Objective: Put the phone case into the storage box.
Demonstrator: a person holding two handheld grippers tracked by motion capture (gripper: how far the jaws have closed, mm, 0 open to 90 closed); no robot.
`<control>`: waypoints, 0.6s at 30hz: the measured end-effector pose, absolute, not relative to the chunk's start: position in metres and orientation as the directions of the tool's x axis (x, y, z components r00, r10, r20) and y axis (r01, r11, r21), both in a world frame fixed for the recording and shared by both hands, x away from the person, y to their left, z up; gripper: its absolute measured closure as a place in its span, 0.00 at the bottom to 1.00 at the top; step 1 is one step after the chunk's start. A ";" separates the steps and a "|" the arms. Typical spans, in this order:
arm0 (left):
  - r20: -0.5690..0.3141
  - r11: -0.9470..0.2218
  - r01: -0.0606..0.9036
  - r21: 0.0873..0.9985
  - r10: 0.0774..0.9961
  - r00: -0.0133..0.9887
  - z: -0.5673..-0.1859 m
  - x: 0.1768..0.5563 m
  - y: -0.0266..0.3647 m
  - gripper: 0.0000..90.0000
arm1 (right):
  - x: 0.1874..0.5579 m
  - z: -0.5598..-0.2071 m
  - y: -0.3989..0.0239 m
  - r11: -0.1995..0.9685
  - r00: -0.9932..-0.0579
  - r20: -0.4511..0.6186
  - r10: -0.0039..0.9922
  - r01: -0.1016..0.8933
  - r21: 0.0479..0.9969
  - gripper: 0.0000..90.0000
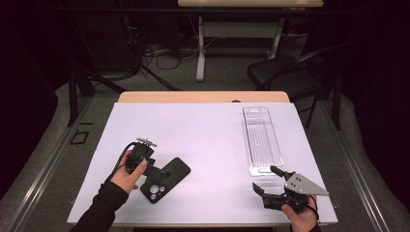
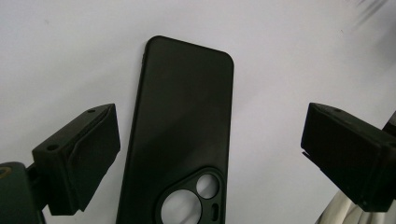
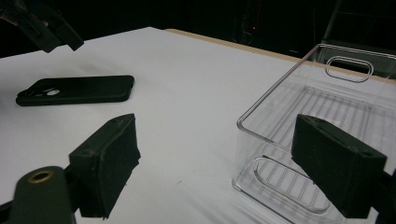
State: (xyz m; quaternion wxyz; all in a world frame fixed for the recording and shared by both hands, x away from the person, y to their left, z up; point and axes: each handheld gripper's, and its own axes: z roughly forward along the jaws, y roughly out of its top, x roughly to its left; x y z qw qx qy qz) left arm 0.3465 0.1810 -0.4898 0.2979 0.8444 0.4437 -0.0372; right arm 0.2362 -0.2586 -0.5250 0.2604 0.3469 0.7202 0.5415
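The matte black rubbery phone case (image 1: 165, 179) lay camera-cutout up on the white tabletop (image 1: 203, 140), long axis diagonal, cutout end toward the person. The left gripper (image 2: 210, 154) hovered directly over it, jaws spread wide to either side, clearly the nearer tool. The right gripper (image 1: 269, 180) sat well apart beside the clear plastic ribbed tray (image 1: 261, 140), jaws spread, empty.

Lab or recording studio, not home. Dark, black-draped surroundings; grey carpet floor (image 1: 169, 79) with cable tangle (image 1: 159, 55) behind worktable. Worktable (image 1: 203, 97) wood-edged, covered by white sheet (image 1: 203, 140). Second height-adjustable desk (image 1: 241, 29) and black folding chair (image 1: 285, 72) beyond. Tape markings on floor at left.
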 end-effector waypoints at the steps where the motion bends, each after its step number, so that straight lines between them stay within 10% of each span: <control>1: -0.324 -0.433 0.770 0.469 0.727 0.605 -0.490 0.347 0.181 0.05 | 0.236 -0.525 -0.259 0.172 -0.624 0.002 0.782 0.219 0.960 0.16; 18: -0.265 -0.530 0.728 0.435 0.697 0.666 -0.487 0.350 0.159 0.01 | 0.236 -0.525 -0.259 0.176 -0.626 0.000 0.780 0.219 0.960 0.16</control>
